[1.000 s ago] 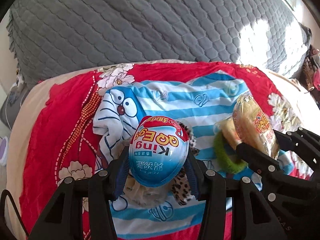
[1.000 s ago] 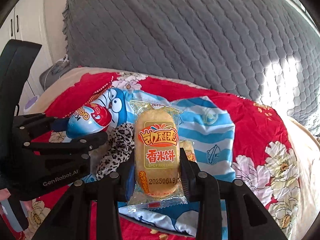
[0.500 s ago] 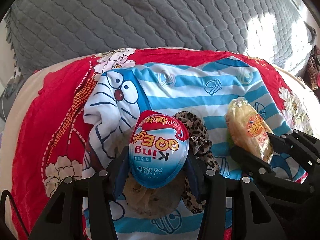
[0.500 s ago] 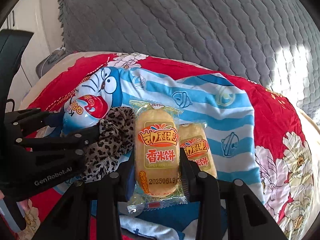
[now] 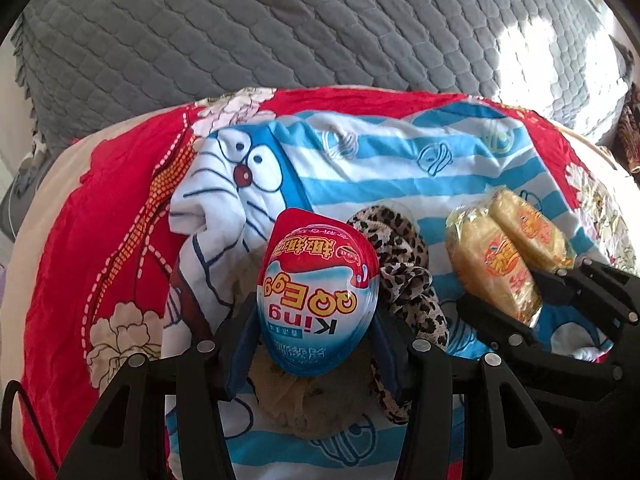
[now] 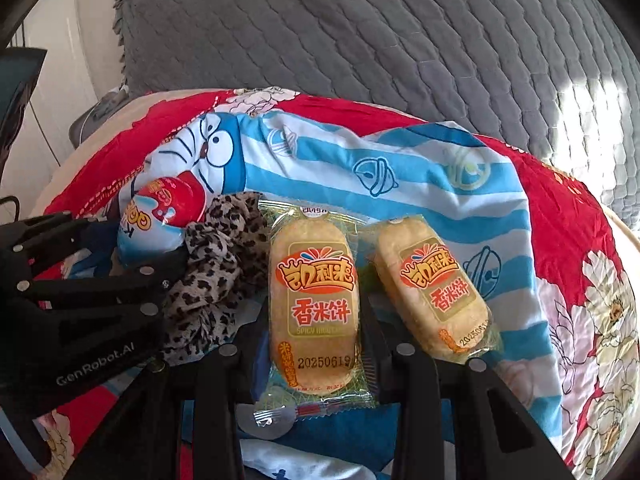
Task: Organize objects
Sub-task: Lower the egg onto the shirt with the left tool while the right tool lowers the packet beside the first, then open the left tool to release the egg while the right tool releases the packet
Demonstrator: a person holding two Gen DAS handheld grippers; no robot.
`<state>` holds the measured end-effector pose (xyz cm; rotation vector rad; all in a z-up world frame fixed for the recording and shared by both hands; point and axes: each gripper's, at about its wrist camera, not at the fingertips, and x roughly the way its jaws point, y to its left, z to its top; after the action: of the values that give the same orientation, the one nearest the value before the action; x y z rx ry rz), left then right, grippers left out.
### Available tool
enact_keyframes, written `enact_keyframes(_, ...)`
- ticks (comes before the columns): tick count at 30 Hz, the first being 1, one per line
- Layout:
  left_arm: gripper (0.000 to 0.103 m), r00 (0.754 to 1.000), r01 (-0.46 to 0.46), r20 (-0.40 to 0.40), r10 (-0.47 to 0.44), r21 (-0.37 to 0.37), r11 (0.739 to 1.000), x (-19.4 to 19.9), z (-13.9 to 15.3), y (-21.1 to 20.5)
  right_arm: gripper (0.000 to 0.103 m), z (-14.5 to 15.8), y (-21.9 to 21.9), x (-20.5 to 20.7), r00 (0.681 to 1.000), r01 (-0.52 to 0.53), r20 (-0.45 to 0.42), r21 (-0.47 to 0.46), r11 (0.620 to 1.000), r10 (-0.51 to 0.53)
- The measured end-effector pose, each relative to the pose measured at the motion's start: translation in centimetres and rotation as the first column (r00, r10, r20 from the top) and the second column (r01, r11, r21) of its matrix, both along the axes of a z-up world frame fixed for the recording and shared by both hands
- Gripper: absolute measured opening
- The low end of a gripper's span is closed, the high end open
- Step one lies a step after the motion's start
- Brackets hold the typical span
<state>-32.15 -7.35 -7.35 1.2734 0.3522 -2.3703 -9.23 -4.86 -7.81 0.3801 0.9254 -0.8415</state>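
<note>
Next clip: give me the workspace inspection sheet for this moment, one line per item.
Surface: blue striped cartoon cloth spread over a red floral blanket.
Job's things: King Egg pack in the left tongs; rice cracker pack in the right tongs; second rice cracker pack lying on the cloth beside it.
Clutter: leopard-print scrunchie between egg and crackers.
Grippers: both tongs closed on their items.
Cables: thin cord at the left edge, off the blanket.
Surroundings: grey quilted backrest, sunlit patch.
</note>
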Motion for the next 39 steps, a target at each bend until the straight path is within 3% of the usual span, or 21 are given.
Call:
enact_keyframes(14, 0.054, 1.0, 0.027, 0.016, -0.027, -0.03, 0.999, 1.0, 0.4, 0.7, 0.041, 0.3, 0.4, -0.5, 1.0, 0.01, -0.02, 0.008, 1.0, -0.01)
enact_keyframes(21, 0.071, 1.0, 0.012, 0.002, -0.011, -0.026, 1.0, 1.6, 1.1, 0.9, 0.052, 1.1, 0.6, -1.1, 1.0, 0.021, -0.014, 0.004, 1.0, -0.02)
enact_keyframes(36, 0.077, 1.0, 0.001, -0.025, -0.002, -0.033, 0.999, 2.8, 3.4, 1.3, 0.054, 3.1, 1.7, -2.0, 1.0, 0.018, -0.007, -0.019, 1.0, -0.018)
enact_keyframes(39, 0.078, 0.999, -0.007, -0.033, 0.006, -0.033, 0.999, 3.2, 3.8, 1.4, 0.06, 3.5, 2.0, -2.2, 1.0, 0.017, -0.007, -0.029, 0.999, -0.017)
